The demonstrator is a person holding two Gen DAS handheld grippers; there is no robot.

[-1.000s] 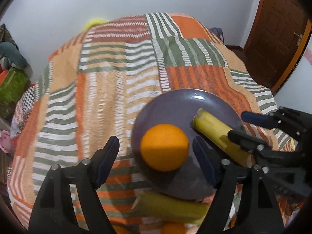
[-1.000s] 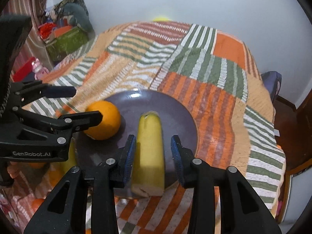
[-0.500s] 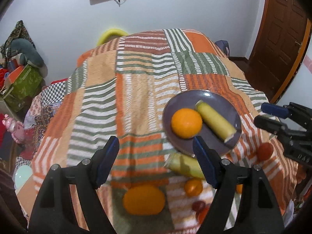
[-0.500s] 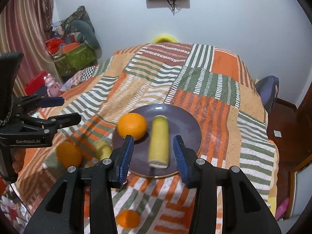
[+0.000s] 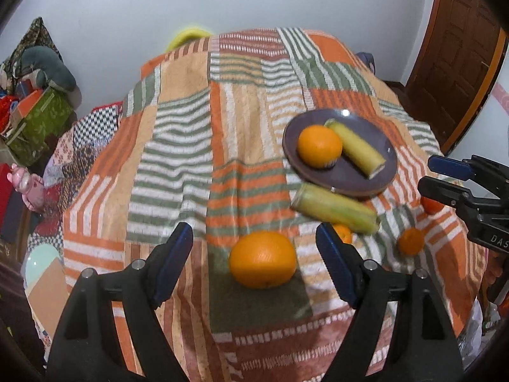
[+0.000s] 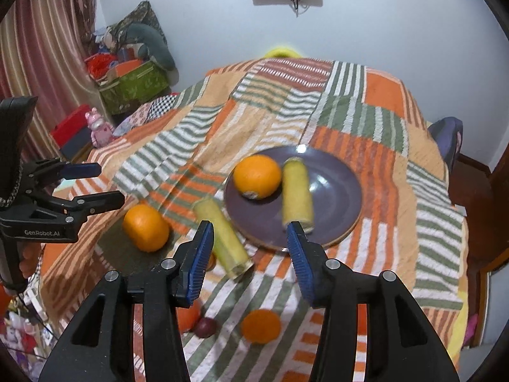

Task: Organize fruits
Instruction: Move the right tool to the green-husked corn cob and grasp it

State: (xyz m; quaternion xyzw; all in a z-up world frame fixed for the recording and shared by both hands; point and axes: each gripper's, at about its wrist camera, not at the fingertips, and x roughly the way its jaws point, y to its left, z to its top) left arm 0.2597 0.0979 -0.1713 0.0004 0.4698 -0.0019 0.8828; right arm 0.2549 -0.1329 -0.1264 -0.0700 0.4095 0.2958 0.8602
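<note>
Both tongs are released and hold nothing. Our left tongs (image 5: 254, 253) hang over the near part of the worktop (image 5: 178, 146), and the loose orange (image 5: 262, 258) sits right between their tips, just ahead. Our right tongs (image 6: 249, 248) hang off to the right, framing the near rim of the plate (image 6: 337, 197). The plate already holds an orange (image 6: 257, 176) and a yellow fruit (image 6: 297, 194). A second yellow fruit (image 6: 222, 237) lies on the cloth just beside the plate's near-left edge, long axis slanting toward the right tongs' left finger. Smaller fruits (image 6: 261, 326) are scattered nearer us. We judge the left side is better lined up for the loose orange; the right is nearer the yellow one.
</note>
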